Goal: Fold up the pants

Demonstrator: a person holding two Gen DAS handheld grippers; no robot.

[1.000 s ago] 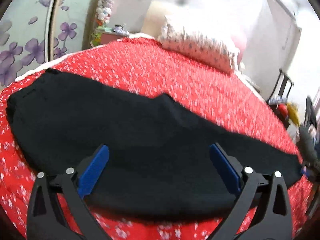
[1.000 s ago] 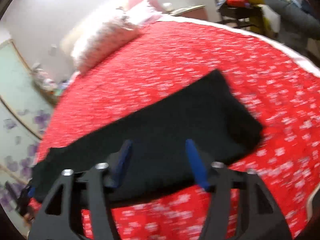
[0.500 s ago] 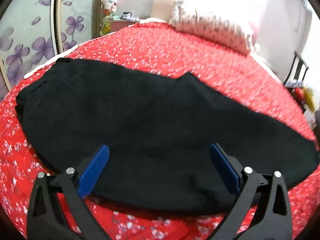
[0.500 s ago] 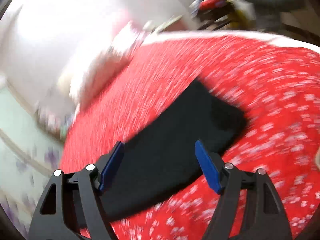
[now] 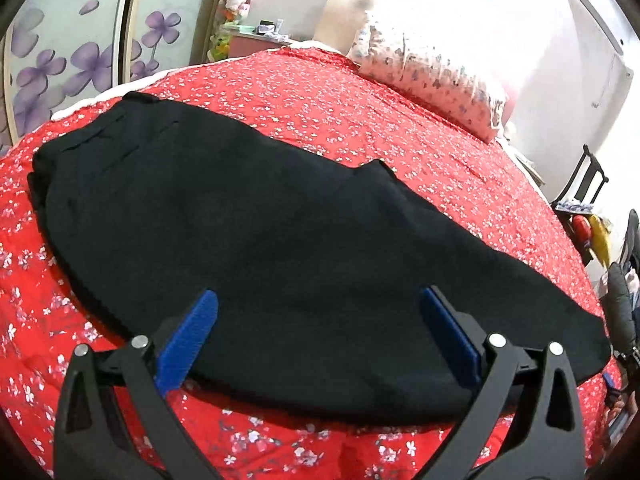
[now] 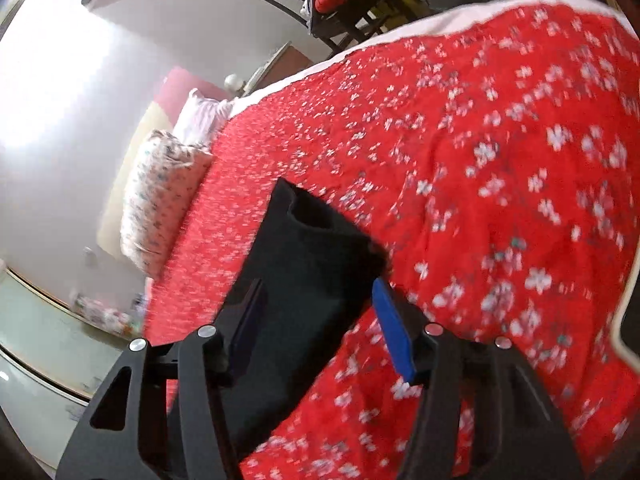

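Black pants (image 5: 256,220) lie flat across a red flowered bedspread (image 5: 400,120), folded leg on leg, waist at the far left and cuffs at the right. My left gripper (image 5: 320,332) is open and empty, hovering over the pants' near edge at mid-length. In the right wrist view the cuff end of the pants (image 6: 304,264) lies just ahead. My right gripper (image 6: 316,320) is open and empty, its fingers straddling the cuff corner close above the fabric.
A flowered pillow (image 5: 432,76) lies at the head of the bed, also seen in the right wrist view (image 6: 160,200). A wardrobe with purple flowers (image 5: 52,48) stands left. A dark chair with clutter (image 6: 352,4) stands beyond the bed's edge.
The right gripper has swung right and down along the leg to the cuff end, tilting the view. The left gripper has shifted only slightly. Both stayed open.
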